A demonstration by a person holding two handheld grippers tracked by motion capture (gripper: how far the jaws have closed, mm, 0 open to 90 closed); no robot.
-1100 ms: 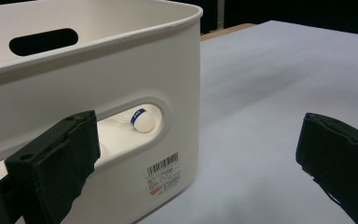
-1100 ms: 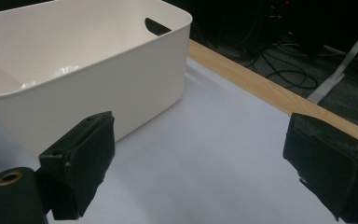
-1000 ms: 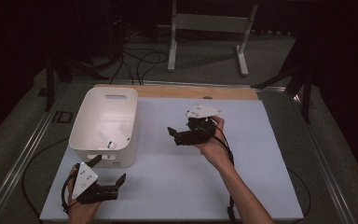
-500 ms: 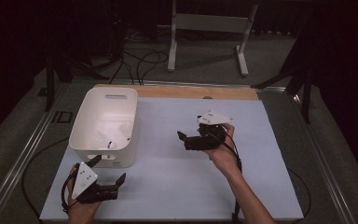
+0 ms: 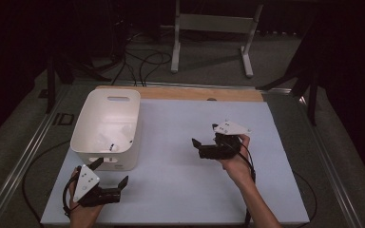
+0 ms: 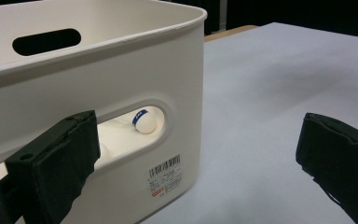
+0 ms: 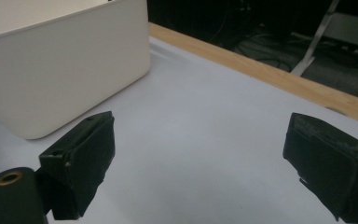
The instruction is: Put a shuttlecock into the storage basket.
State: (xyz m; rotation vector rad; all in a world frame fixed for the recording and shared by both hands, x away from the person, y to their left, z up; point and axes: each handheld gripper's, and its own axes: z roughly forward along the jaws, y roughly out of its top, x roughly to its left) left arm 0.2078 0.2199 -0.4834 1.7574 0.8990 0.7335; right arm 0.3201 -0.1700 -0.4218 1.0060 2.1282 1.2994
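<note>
A white plastic bin stands at the left of the white table top. My left gripper lies open just in front of its near wall, with nothing between the fingers. In the left gripper view the bin's wall is close ahead, and a small white thing with a blue band shows through the handle slot. My right gripper is held open at the table's middle right, pointing left toward the bin. Its jaws are apart over bare table.
A wooden strip runs along the table's far edge. Beyond it, a metal stand and cables rest on the dark floor. Between bin and right gripper lies bare table top.
My right gripper has drawn back to the right and a little nearer the person, away from the bin. The left gripper has stayed put.
</note>
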